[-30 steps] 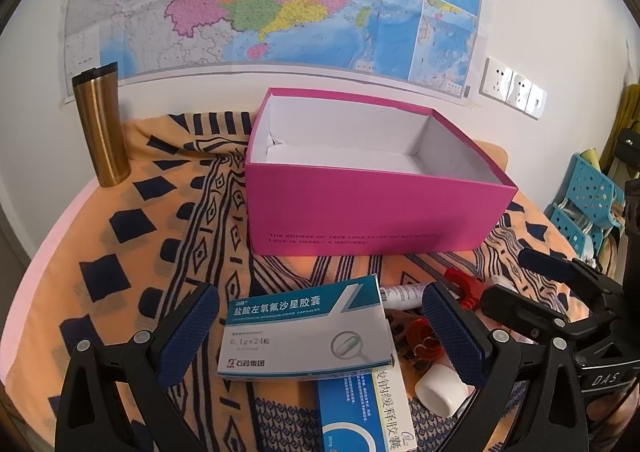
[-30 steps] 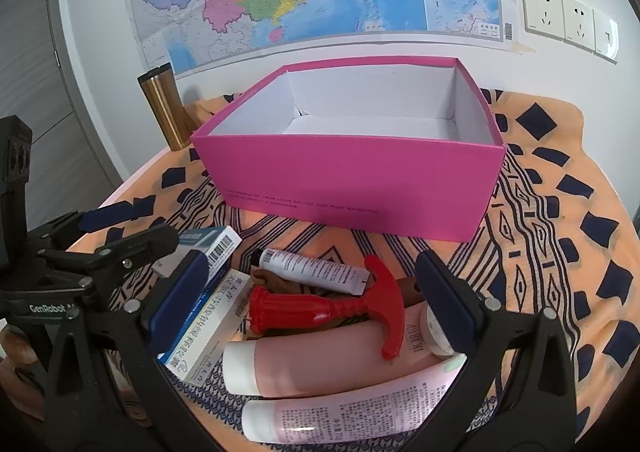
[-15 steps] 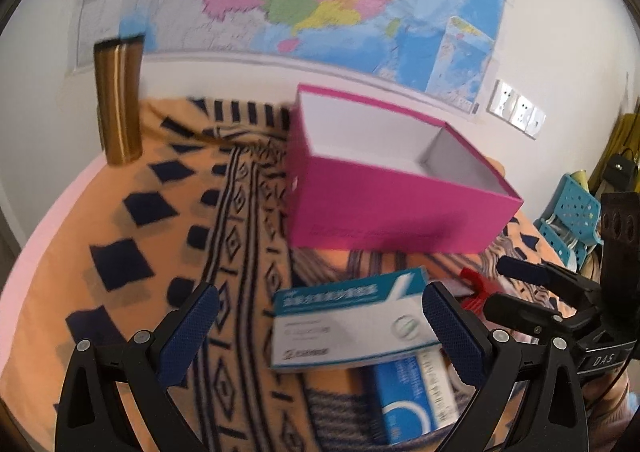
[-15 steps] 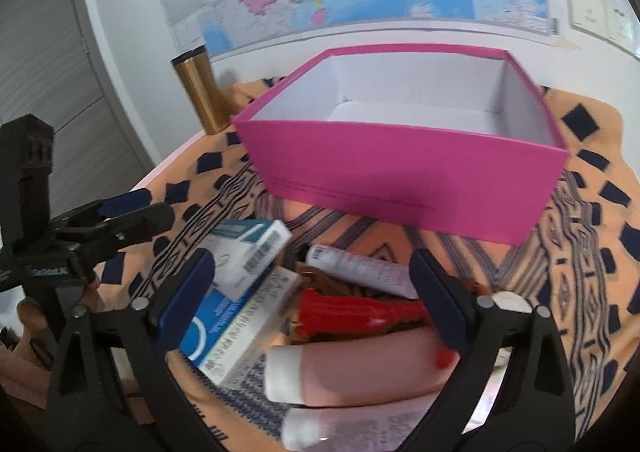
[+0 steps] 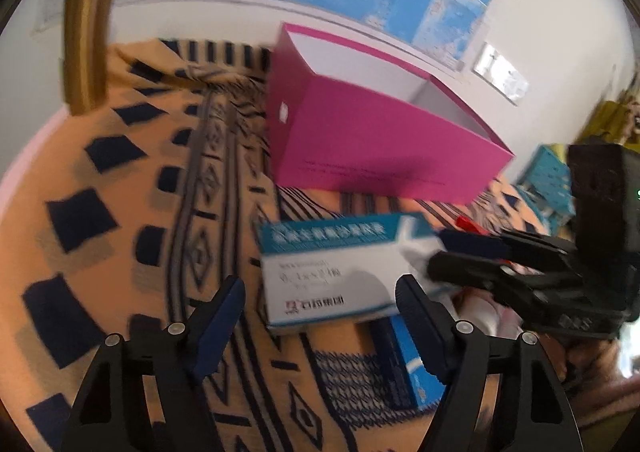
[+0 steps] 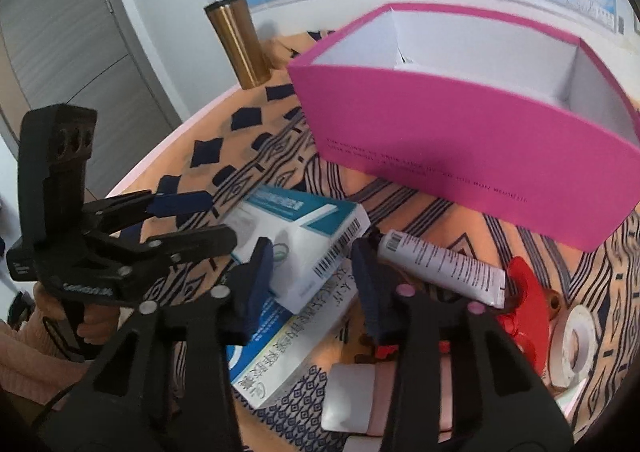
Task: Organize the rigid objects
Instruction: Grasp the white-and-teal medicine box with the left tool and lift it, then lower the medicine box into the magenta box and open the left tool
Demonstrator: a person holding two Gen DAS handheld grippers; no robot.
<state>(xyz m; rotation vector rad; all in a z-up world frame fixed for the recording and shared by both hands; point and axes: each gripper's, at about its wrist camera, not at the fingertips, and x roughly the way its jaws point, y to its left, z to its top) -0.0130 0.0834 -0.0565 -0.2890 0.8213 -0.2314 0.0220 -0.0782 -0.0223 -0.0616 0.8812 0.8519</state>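
A teal-and-white medicine box [image 5: 332,268] [image 6: 296,236] lies on the orange patterned cloth, partly on top of a blue-and-white box [image 6: 288,344] [image 5: 412,368]. My left gripper [image 5: 318,312] straddles its near edge. Its jaws are closing and the left pad stands clear of the box. My right gripper [image 6: 312,276] comes in from the box's barcode end. Its jaws are closing with that end between them, and I see no firm press. Each gripper shows in the other's view, the right gripper [image 5: 460,256] at the box's right corner and the left gripper [image 6: 208,221] at its left.
An open pink box [image 5: 380,139] [image 6: 460,155] stands behind, white inside. A gold tumbler [image 5: 86,39] [image 6: 240,43] is at the back left. A white tube [image 6: 440,264], a red-handled tool [image 6: 524,304], a tape roll [image 6: 572,348] and a pink tube [image 6: 360,392] lie to the right.
Both grippers have dropped toward the teal-and-white box and narrowed their jaws. The right one swung left from the tubes and red tool onto the box's end.
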